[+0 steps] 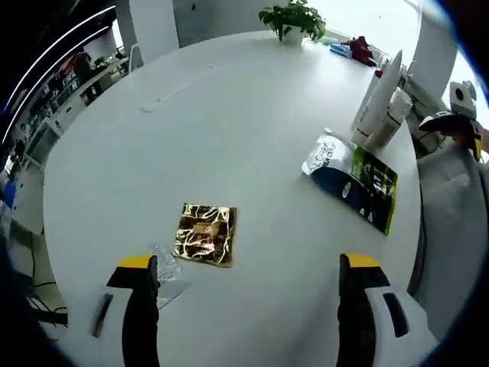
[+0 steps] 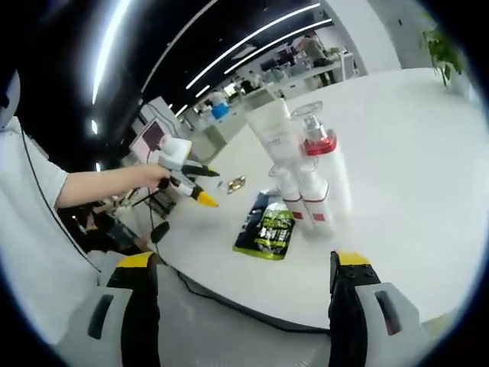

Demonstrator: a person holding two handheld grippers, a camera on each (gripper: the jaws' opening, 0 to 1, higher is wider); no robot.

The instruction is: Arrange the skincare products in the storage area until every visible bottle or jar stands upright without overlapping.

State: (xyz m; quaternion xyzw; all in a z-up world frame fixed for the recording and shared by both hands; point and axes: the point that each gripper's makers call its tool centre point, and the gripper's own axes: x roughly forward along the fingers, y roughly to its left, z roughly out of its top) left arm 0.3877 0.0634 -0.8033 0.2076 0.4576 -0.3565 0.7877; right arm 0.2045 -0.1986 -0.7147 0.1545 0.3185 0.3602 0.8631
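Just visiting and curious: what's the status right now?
Both grippers open, holding nothing. Bottles clustered upright on white table. Green-black pouch lying flat beside them; gold sachet apart.

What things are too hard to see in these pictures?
- Pouch print: too small and warped to read in the left gripper view; in the right gripper view the bottles cover its far end.
- Bottle labels: blurred in the right gripper view.
- Gold packet: glare hides its print, left gripper view.
- Plant: its pot is tiny at the table's far edge.
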